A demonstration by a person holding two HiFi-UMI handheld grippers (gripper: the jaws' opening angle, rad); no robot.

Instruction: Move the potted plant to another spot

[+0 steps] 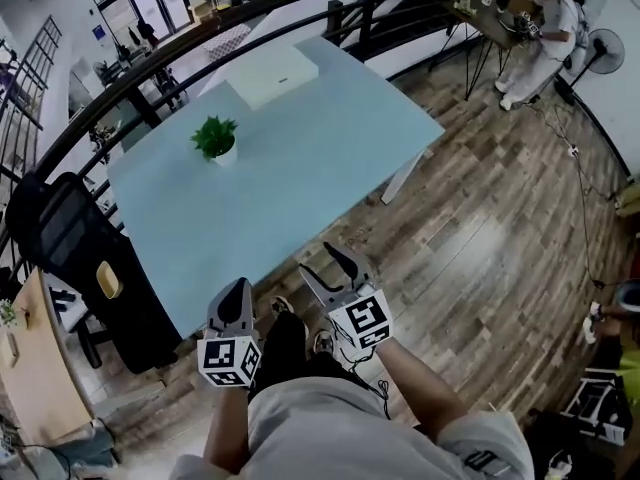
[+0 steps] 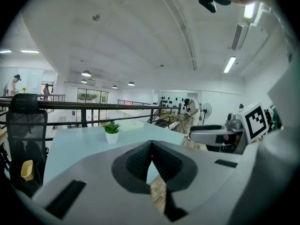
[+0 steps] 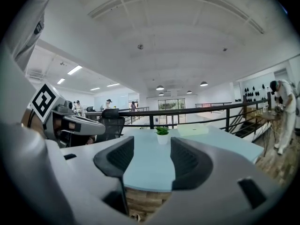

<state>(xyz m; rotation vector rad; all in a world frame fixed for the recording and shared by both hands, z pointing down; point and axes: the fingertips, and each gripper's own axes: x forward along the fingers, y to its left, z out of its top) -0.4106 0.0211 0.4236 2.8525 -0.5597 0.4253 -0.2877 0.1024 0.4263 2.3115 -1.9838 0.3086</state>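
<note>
A small green potted plant in a white pot stands upright on the pale blue table, toward its far left part. It also shows far ahead as the plant in the left gripper view and the plant in the right gripper view. Both grippers hover at the table's near edge, well short of the plant. My left gripper has its jaws together with nothing between them. My right gripper stands open and empty, its pads apart.
A flat white box lies at the table's far end. A black office chair stands at the table's left side. A dark railing runs behind the table. A person works at a desk far right, beside a fan.
</note>
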